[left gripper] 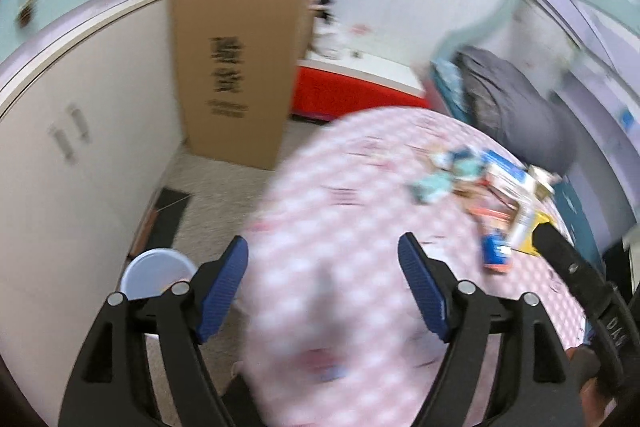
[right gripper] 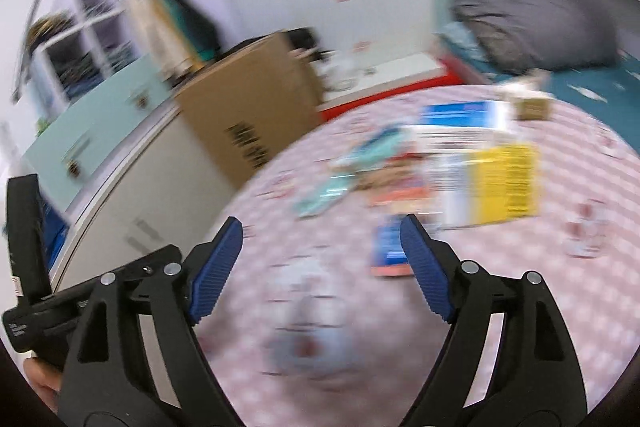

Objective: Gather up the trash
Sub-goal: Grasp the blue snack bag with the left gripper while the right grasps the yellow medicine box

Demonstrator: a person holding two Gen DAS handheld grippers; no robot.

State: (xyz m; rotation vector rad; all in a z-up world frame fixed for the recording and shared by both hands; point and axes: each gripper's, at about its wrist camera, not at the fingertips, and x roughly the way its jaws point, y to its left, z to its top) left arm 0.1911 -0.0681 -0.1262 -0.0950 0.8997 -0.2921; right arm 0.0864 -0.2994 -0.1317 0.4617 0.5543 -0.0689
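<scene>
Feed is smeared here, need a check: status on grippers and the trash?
Left gripper open, empty. Right gripper open, empty. Trash pile on the pink checked table, untouched. Nothing blocking it.

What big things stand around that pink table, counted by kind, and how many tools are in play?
Tall cardboard box: 1
Grey cushion: 1
White tub: 1
Tools: 2, the left tool and the right tool
Total: 5
</scene>
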